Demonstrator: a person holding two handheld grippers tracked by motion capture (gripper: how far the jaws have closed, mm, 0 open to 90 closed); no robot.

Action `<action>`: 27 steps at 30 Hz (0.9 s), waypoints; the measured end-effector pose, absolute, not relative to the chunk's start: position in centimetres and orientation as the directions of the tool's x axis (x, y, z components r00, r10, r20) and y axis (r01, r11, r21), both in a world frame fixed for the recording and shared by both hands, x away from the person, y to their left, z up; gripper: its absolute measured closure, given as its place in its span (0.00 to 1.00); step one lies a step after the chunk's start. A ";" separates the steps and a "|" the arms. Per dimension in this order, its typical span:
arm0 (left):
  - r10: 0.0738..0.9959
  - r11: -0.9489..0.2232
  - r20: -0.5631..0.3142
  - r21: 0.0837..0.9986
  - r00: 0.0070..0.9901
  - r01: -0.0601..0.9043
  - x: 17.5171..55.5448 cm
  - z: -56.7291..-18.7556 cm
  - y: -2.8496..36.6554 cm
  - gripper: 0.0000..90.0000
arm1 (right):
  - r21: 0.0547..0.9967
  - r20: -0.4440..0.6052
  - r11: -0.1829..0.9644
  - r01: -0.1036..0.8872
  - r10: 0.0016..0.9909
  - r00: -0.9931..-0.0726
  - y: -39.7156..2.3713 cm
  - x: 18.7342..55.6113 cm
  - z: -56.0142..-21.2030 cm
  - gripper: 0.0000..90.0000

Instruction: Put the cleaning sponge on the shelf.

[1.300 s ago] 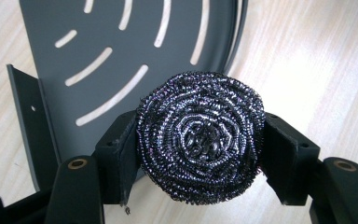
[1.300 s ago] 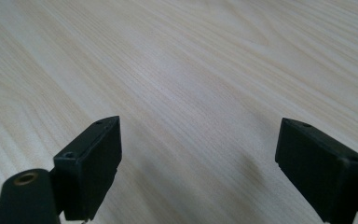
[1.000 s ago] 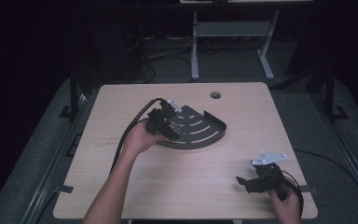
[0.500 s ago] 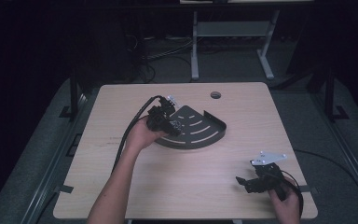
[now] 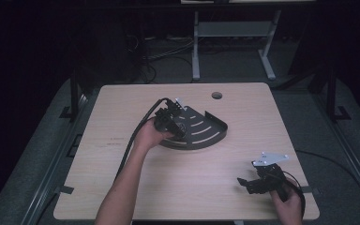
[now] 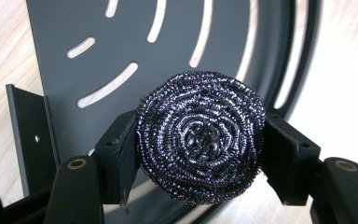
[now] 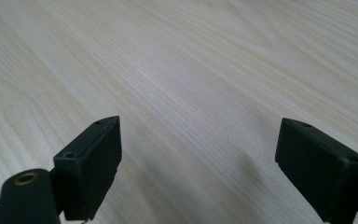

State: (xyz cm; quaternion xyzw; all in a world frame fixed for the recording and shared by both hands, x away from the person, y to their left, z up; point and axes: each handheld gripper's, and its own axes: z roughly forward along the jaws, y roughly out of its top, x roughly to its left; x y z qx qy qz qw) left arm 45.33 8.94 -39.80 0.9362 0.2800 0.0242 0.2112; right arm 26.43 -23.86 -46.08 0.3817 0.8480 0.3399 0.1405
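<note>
1. While the left tool (image 6: 200, 154) pinches a steel-wool scouring pad (image 6: 200, 147) between its two jaws, the pad hangs directly over the dark slotted corner rack (image 6: 177, 51), so the relation that matters is vertical: rack floor straight below the pad, seen past it on all sides.
2. Gap between pad and rack floor: cannot tell from the left gripper view; in the high view the left tool (image 5: 171, 123) sits over the rack's (image 5: 206, 131) left part, close to it.
3. Rack is quarter-round; its straight upright wall lies left of the pad in the left gripper view, its curved edge to the right.
4. Pad: round, tightly coiled, dark metallic with a purplish glint; gripped across its width, flat face to the camera.
5. Right tool (image 7: 198, 163): jaws spread, nothing between, bare wooden counter (image 7: 191, 70) beneath. In the high view it rests well apart from the rack at the near right corner (image 5: 255, 183).
6. Judgement: left hand (image 5: 147, 137) is by far the nearer; any set-down or scrub falls to it.
</note>
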 end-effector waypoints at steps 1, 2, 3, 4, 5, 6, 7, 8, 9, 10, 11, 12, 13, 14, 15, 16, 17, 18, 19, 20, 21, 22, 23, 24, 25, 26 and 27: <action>0.539 -0.741 -0.094 0.419 0.837 0.524 45.4 -40.1 8.8 0.38 | 0.685 0.021 0.477 0.551 0.743 -0.669 -23.9 26.4 -46.1 0.16; 0.542 -0.737 -0.107 0.415 0.833 0.533 45.6 -40.4 8.7 0.38 | 0.686 0.021 0.477 0.550 0.742 -0.671 -23.9 26.4 -46.1 0.16; 0.546 -0.743 -0.092 0.405 0.833 0.532 45.8 -40.5 8.6 0.38 | 0.684 0.016 0.482 0.548 0.741 -0.671 -24.0 26.5 -46.0 0.16; 0.548 -0.747 -0.080 0.402 0.833 0.530 45.8 -40.7 8.5 0.38 | 0.683 0.016 0.481 0.550 0.743 -0.669 -24.0 26.5 -46.0 0.16; 0.552 -0.737 -0.093 0.411 0.829 0.537 45.9 -40.8 8.4 0.38 | 0.682 0.014 0.483 0.550 0.743 -0.670 -24.0 26.5 -46.1 0.16; 0.549 -0.742 -0.091 0.405 0.831 0.535 46.0 -40.9 8.3 0.38 | 0.682 0.016 0.482 0.550 0.742 -0.670 -24.0 26.5 -46.1 0.16; 0.551 -0.746 -0.082 0.397 0.831 0.534 46.1 -41.1 8.2 0.38 | 0.684 0.022 0.478 0.551 0.742 -0.670 -24.0 26.5 -46.0 0.16; 0.553 -0.747 -0.082 0.393 0.829 0.537 46.2 -41.3 8.1 0.38 | 0.685 0.024 0.475 0.553 0.743 -0.669 -24.0 26.5 -46.0 0.16; 0.562 -0.739 -0.083 0.395 0.823 0.545 46.4 -41.4 8.0 0.38 | 0.684 0.024 0.475 0.553 0.743 -0.668 -24.0 26.5 -46.0 0.16; 0.563 -0.741 -0.077 0.393 0.823 0.544 46.5 -41.5 8.0 0.38 | 0.684 0.019 0.479 0.550 0.742 -0.670 -23.9 26.5 -46.0 0.16; 0.563 -0.745 -0.067 0.391 0.823 0.541 46.5 -41.5 7.9 0.38 | 0.684 0.022 0.476 0.553 0.744 -0.668 -23.9 26.5 -46.0 0.16; 0.564 -0.745 -0.061 0.392 0.823 0.540 46.5 -41.6 7.9 0.38 | 0.684 0.023 0.474 0.554 0.746 -0.666 -23.9 26.5 -46.0 0.16; 0.569 -0.737 -0.073 0.395 0.819 0.548 46.6 -41.7 7.8 0.38 | 0.686 0.021 0.474 0.552 0.745 -0.666 -23.9 26.5 -45.9 0.16; 0.573 -0.733 -0.079 0.395 0.816 0.553 46.7 -41.8 7.8 0.38 | 0.686 0.022 0.474 0.552 0.745 -0.667 -23.9 26.5 -45.9 0.16; 0.578 -0.736 -0.067 0.388 0.813 0.555 46.7 -41.9 7.8 0.37 | 0.686 0.021 0.475 0.551 0.744 -0.668 -24.0 26.6 -45.9 0.16; 0.579 -0.737 -0.065 0.384 0.813 0.556 46.8 -42.0 7.7 0.37 | 0.687 0.021 0.473 0.551 0.745 -0.666 -24.0 26.6 -46.0 0.16; 0.579 -0.734 -0.075 0.385 0.812 0.559 46.8 -42.1 7.7 0.37 | 0.685 0.021 0.475 0.553 0.745 -0.667 -24.1 26.6 -46.0 0.16; 0.581 -0.735 -0.073 0.382 0.811 0.560 46.9 -42.2 7.6 0.37 | 0.684 0.026 0.470 0.557 0.748 -0.663 -24.1 26.5 -46.0 0.16; 0.587 -0.732 -0.071 0.377 0.806 0.567 46.9 -42.3 7.6 0.37 | 0.686 0.025 0.469 0.557 0.749 -0.662 -24.2 26.5 -46.0 0.16; 0.592 -0.729 -0.072 0.378 0.803 0.571 47.0 -42.4 7.5 0.37 | 0.688 0.018 0.472 0.551 0.748 -0.663 -24.2 26.6 -45.9 0.16; 0.590 -0.730 -0.074 0.376 0.804 0.571 47.0 -42.5 7.5 0.37 | 0.686 0.021 0.471 0.554 0.748 -0.663 -24.2 26.5 -45.9 0.16; 0.590 -0.736 -0.063 0.369 0.805 0.568 47.0 -42.6 7.4 0.37 | 0.685 0.019 0.473 0.554 0.749 -0.663 -24.2 26.5 -45.9 0.16; 0.590 -0.736 -0.063 0.369 0.805 0.568 47.0 -42.6 7.4 0.37 | 0.685 0.019 0.473 0.554 0.749 -0.663 -24.2 26.5 -45.9 0.16; 0.594 -0.735 -0.061 0.365 0.802 0.572 47.1 -42.7 7.3 0.37 | 0.685 0.017 0.477 0.551 0.746 -0.666 -24.1 26.5 -46.0 0.16; 0.592 -0.740 -0.059 0.357 0.804 0.571 47.1 -42.8 7.2 0.37 | 0.685 0.017 0.477 0.551 0.746 -0.666 -24.1 26.5 -46.0 0.16; 0.594 -0.742 -0.054 0.349 0.803 0.573 47.1 -42.9 7.2 0.37 | 0.685 0.014 0.478 0.550 0.746 -0.666 -24.1 26.5 -46.0 0.16; 0.596 -0.740 -0.059 0.348 0.801 0.576 47.1 -43.1 7.2 0.37 | 0.686 0.014 0.478 0.549 0.745 -0.666 -24.1 26.5 -46.0 0.16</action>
